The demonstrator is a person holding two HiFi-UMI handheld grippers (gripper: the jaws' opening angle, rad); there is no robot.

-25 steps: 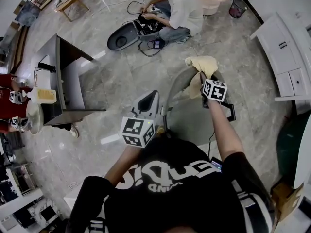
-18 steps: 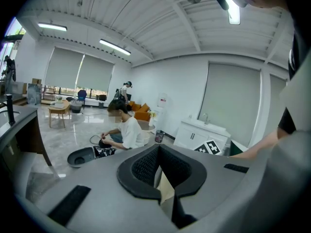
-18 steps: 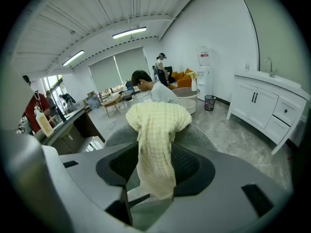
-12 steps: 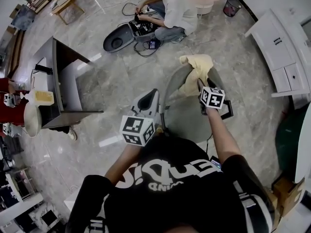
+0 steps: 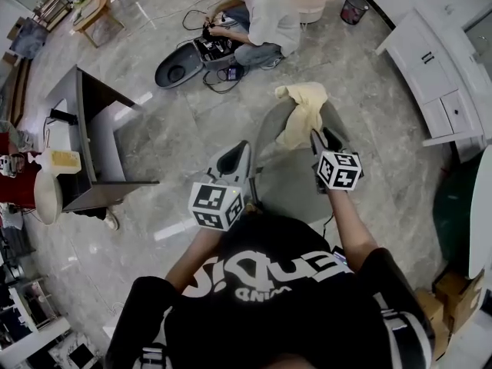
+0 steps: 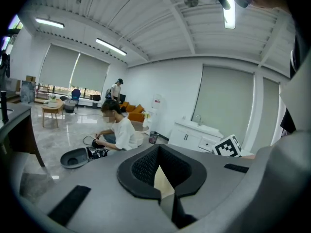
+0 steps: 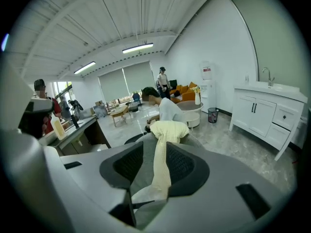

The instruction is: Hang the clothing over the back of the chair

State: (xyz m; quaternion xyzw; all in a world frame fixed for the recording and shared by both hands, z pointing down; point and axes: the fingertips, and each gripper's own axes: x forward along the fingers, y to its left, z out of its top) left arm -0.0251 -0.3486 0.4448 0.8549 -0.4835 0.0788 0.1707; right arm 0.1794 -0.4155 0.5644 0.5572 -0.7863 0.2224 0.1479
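Open but just narrowing round the loose clothing [image 5: 301,108] tail, the right claw [image 5: 324,136] should retreat gently, leaving the chair [image 5: 270,133] draped.

Three cameras: one head-worn, two hand-carried.
Head view looks steeply down over the wearer's shoulders onto the chair [image 5: 286,177]. Left gripper view faces near-level across the room; right gripper view sits close behind the cream garment [image 7: 163,149]. All three catch the white cabinet [image 5: 430,75]; head and left share the person on the floor [image 5: 265,14].
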